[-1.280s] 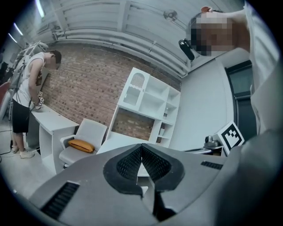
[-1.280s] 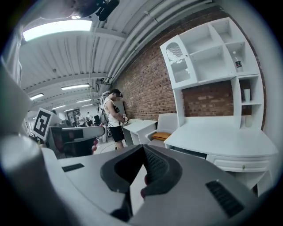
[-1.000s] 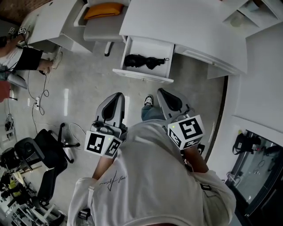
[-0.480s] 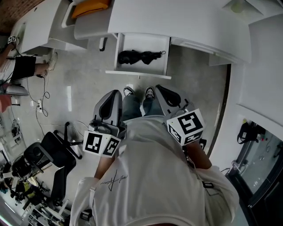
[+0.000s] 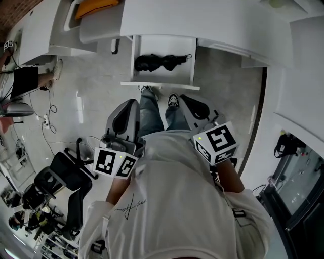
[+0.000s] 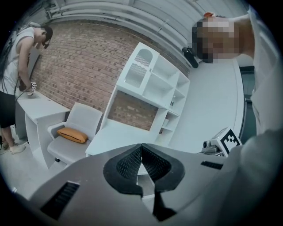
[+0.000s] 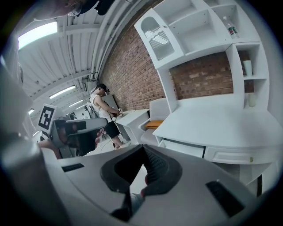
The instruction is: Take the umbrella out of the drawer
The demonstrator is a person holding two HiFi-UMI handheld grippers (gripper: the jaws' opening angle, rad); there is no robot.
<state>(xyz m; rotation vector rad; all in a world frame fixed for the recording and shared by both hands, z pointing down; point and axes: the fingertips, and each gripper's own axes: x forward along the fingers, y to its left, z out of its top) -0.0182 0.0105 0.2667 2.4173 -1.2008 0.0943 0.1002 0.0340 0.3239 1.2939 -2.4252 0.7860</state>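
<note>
In the head view a black folded umbrella (image 5: 159, 61) lies inside the open white drawer (image 5: 137, 58) that sticks out from under the desk (image 5: 212, 20). My left gripper (image 5: 130, 103) and right gripper (image 5: 188, 98) are held in front of my chest, both pointing toward the drawer and a short way short of its front edge. In the left gripper view the left gripper (image 6: 141, 149) is shut with nothing between its pads. The right gripper (image 7: 142, 150) is likewise shut and empty. Neither gripper view shows the umbrella.
A white chair with an orange cushion (image 5: 96, 7) stands left of the drawer. A person (image 5: 25, 78) works at another desk at far left. A black office chair (image 5: 66, 174) and cables lie at lower left. White cabinets (image 5: 298, 76) line the right.
My legs have stepped forward toward the drawer, and both grippers have moved on a little with me. Both stay shut and empty; the umbrella has not moved.
</note>
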